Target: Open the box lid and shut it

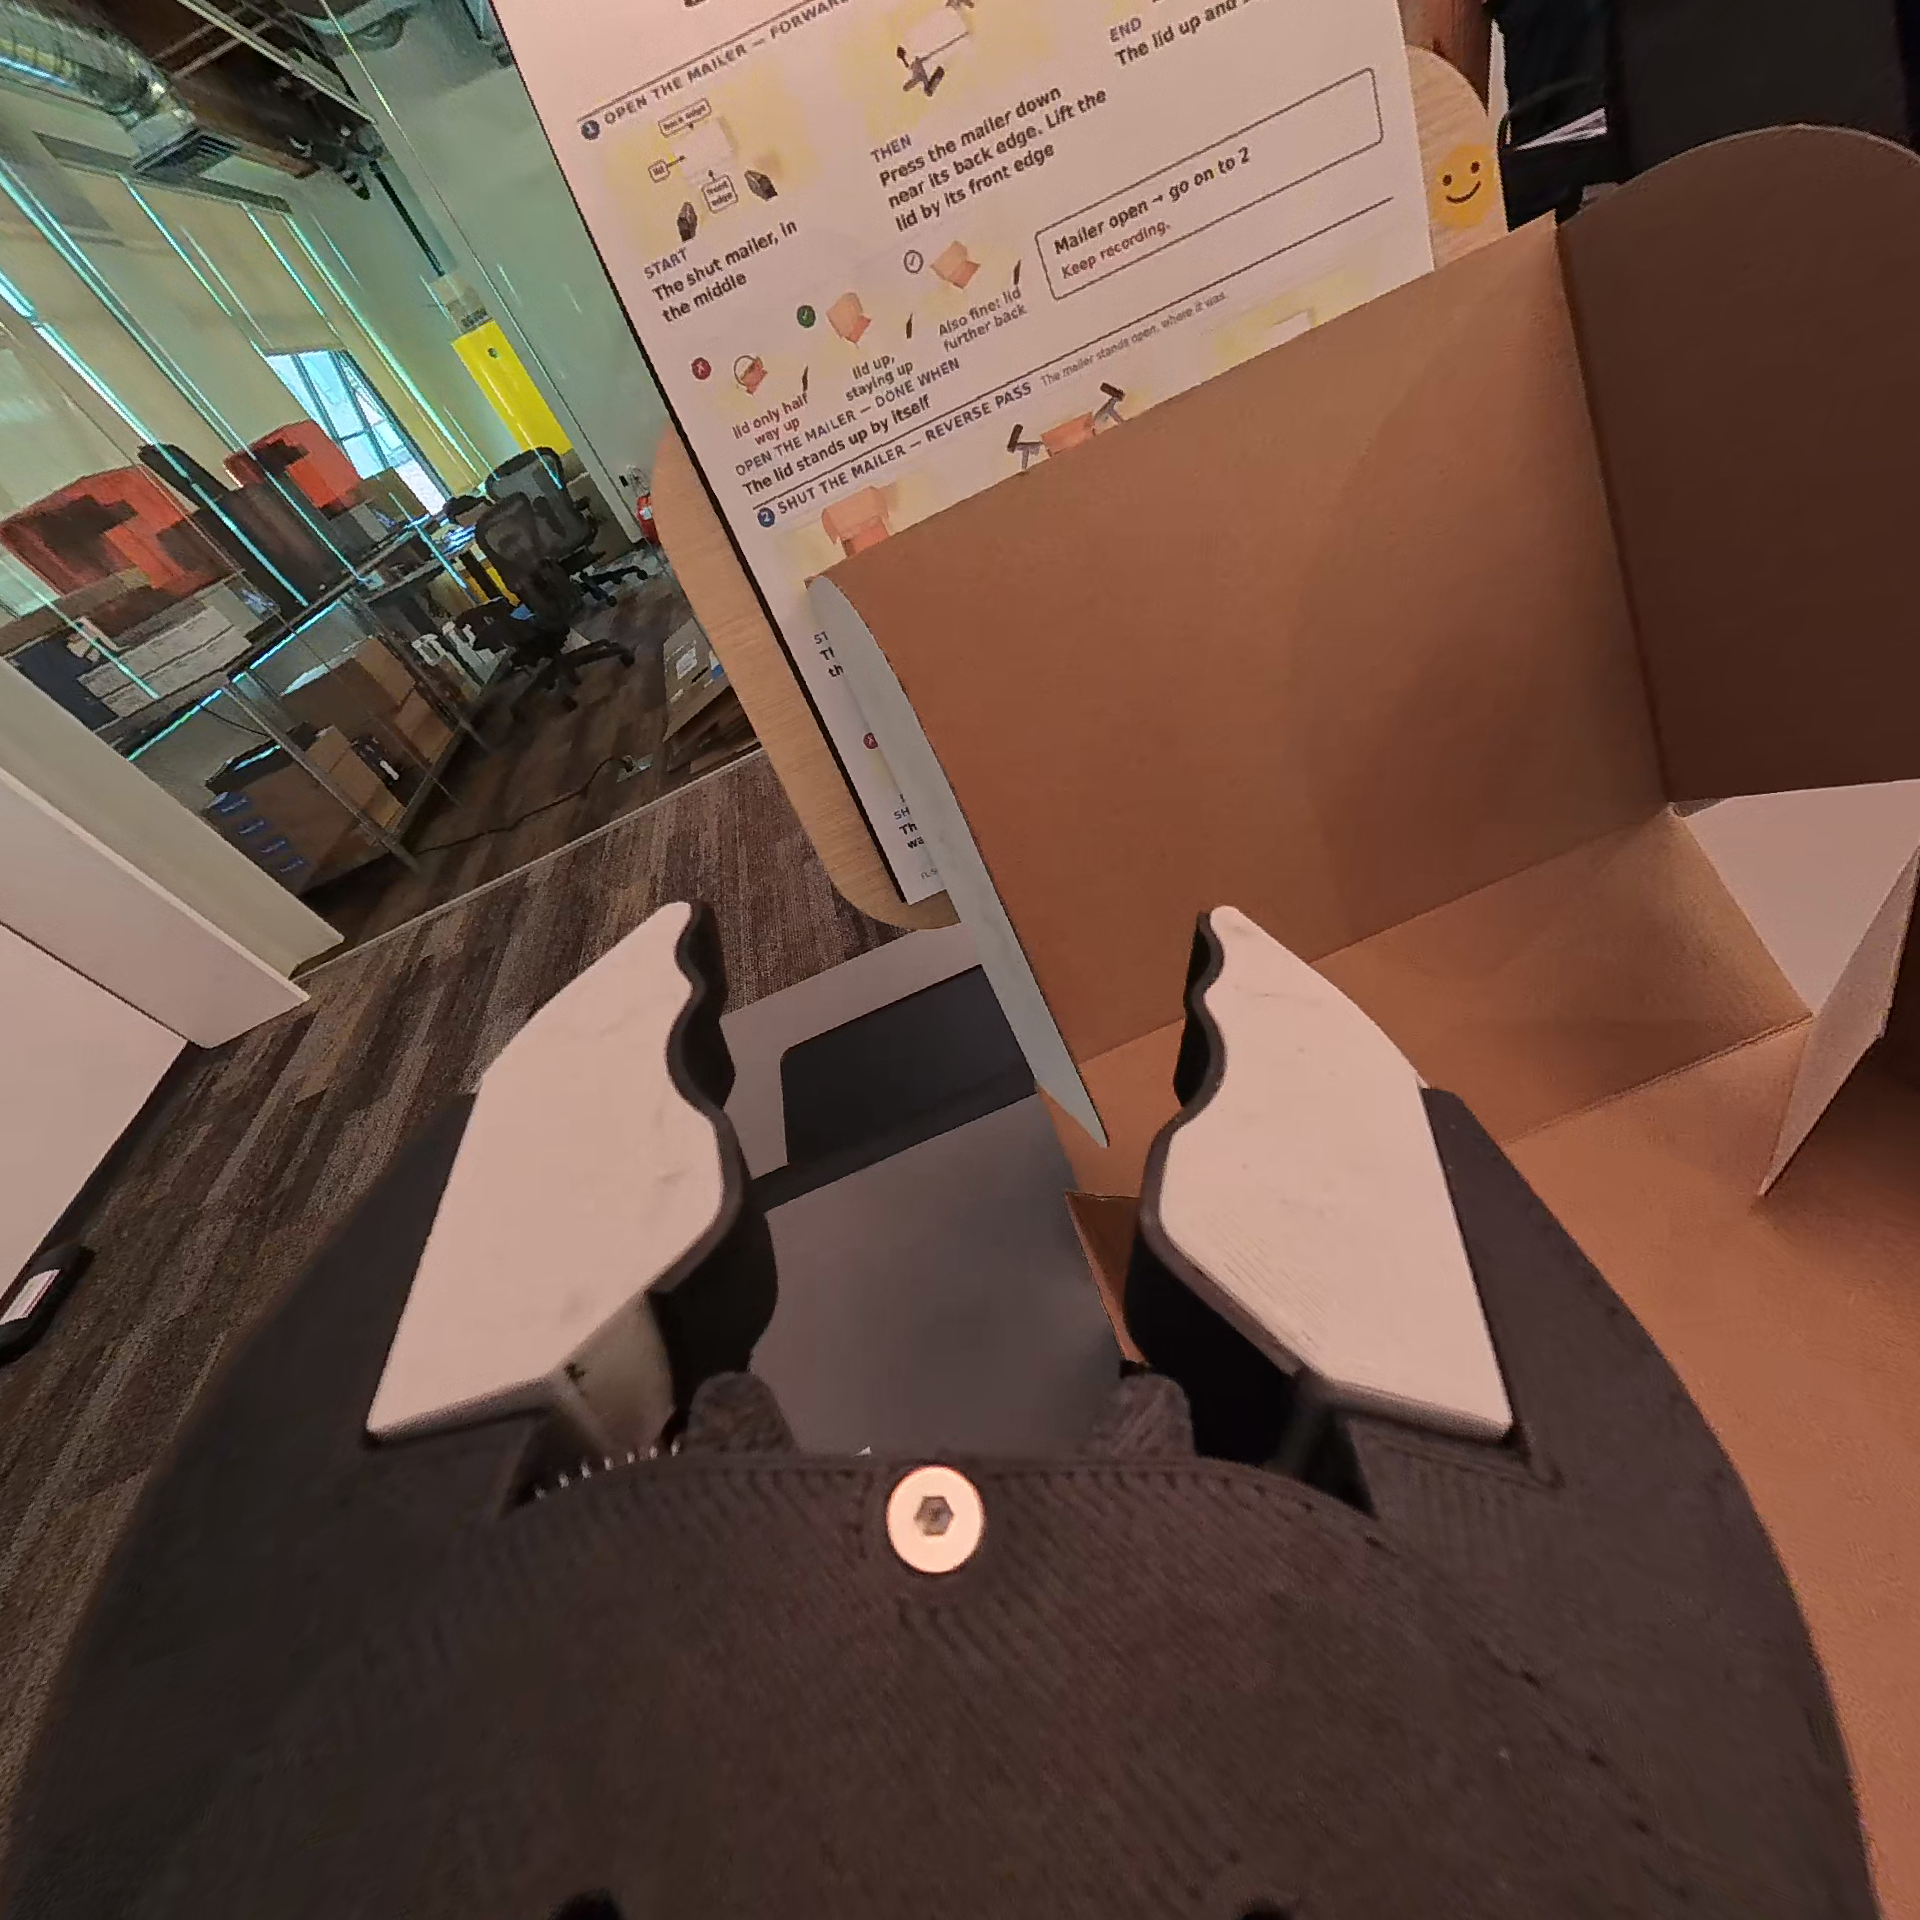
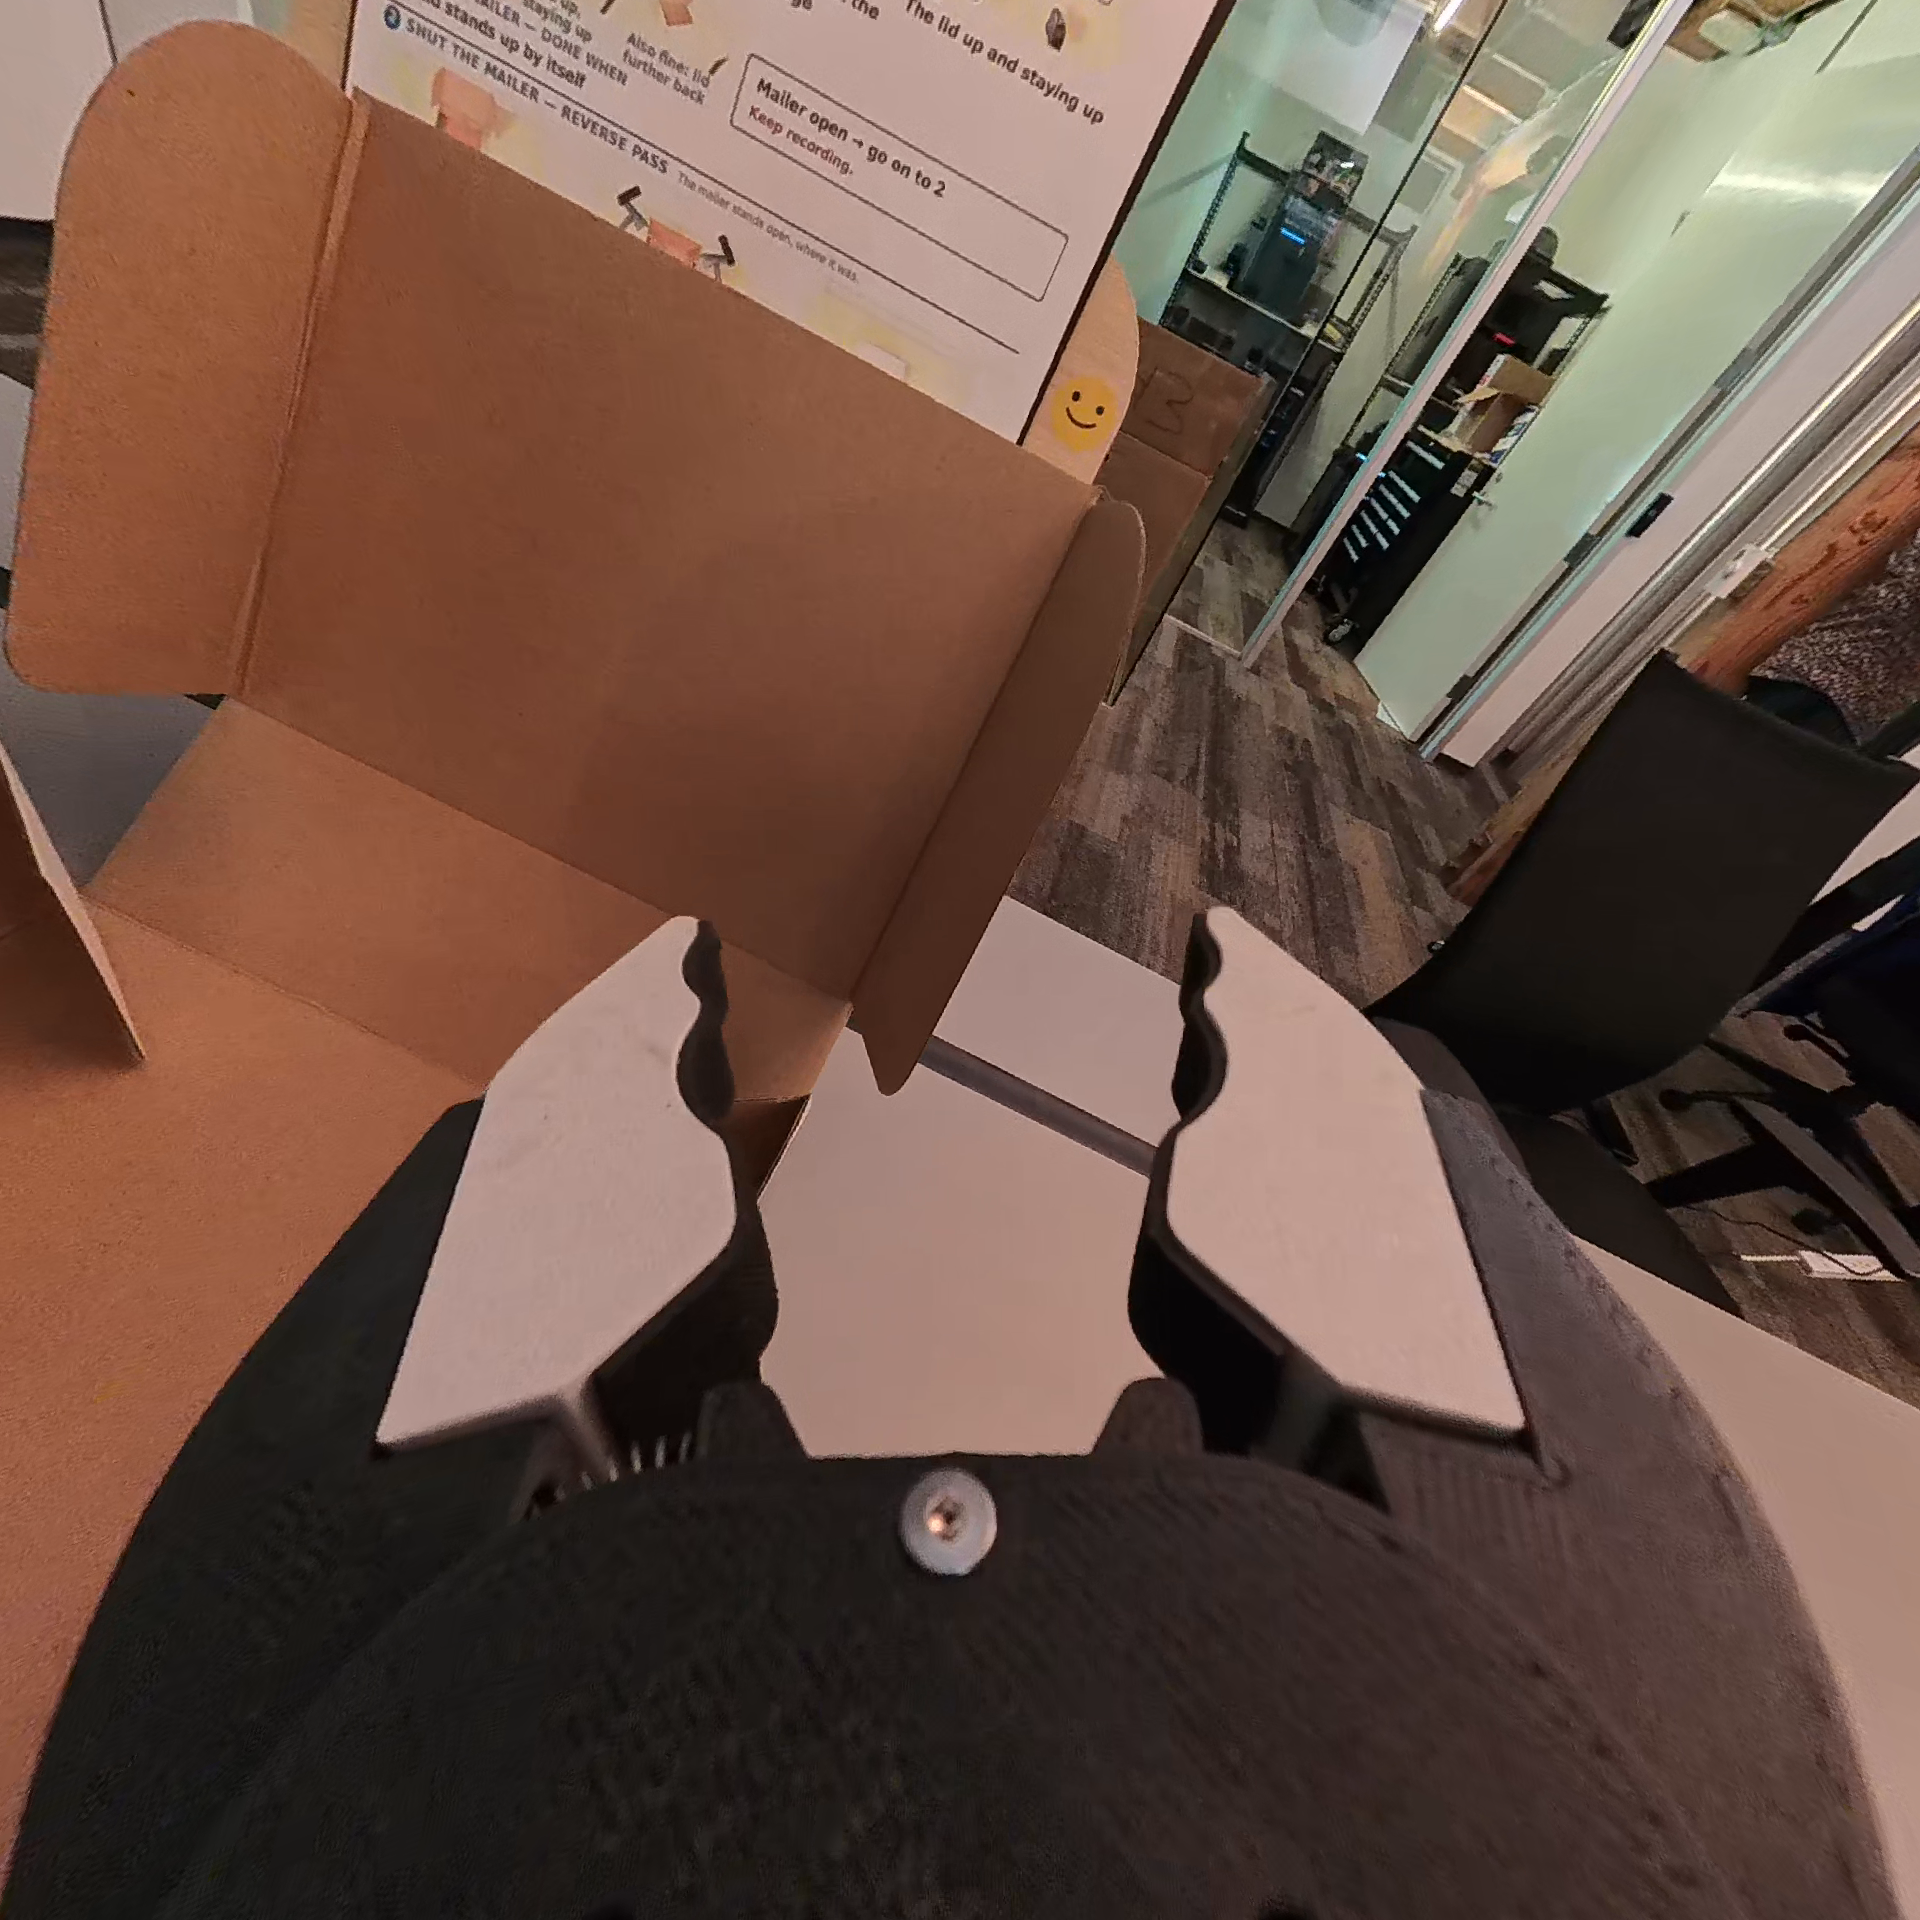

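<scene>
A brown cardboard mailer box stands open, its lid (image 1: 1299,644) upright at the back; the lid also shows in the right wrist view (image 2: 644,540). The box floor (image 1: 1662,1299) lies low at the right in the left wrist view, and at the left in the right wrist view (image 2: 208,1143). My left gripper (image 1: 956,956) is open and empty at the box's left corner, with the lid's left side flap (image 1: 935,831) edge-on between its fingers. My right gripper (image 2: 951,966) is open and empty at the box's right corner, the lid's right side flap (image 2: 997,790) just beyond its fingertips.
A white instruction board (image 1: 935,260) stands upright behind the lid. A folded white-faced box flap (image 1: 1849,987) rises inside the box. The table top (image 2: 987,1247) is under the right gripper. A black chair (image 2: 1662,883) stands right of the table; carpet and glass partitions lie beyond.
</scene>
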`<state>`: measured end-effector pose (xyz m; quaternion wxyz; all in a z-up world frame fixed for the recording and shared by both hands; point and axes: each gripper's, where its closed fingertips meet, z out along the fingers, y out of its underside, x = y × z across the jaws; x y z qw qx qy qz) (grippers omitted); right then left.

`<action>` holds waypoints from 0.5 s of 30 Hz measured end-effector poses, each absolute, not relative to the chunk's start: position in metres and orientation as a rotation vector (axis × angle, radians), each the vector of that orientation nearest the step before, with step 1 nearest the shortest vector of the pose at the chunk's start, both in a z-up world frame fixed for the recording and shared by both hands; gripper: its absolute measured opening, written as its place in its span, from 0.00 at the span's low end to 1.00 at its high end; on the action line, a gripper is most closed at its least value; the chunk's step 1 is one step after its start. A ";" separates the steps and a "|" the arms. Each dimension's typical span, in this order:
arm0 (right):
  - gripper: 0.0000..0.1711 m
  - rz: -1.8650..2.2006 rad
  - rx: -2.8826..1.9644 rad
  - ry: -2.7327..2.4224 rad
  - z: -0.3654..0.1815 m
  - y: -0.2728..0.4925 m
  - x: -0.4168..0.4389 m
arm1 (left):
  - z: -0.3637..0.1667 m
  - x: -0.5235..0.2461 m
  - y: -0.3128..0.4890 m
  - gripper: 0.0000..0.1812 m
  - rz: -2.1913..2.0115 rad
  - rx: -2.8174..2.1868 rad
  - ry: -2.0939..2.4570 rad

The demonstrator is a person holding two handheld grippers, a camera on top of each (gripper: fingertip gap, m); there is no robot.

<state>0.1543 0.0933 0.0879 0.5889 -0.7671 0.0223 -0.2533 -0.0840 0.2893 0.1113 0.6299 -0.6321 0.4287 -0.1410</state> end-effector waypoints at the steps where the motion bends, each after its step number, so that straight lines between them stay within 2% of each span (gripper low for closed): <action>1: 0.50 -0.589 -1.791 0.051 0.087 0.094 0.155 | 0.111 -0.084 0.289 0.47 -0.322 -1.447 0.983; 15: 0.50 -0.732 -1.823 0.099 0.087 0.086 0.166 | 0.105 -0.080 0.283 0.46 -0.350 -1.479 1.030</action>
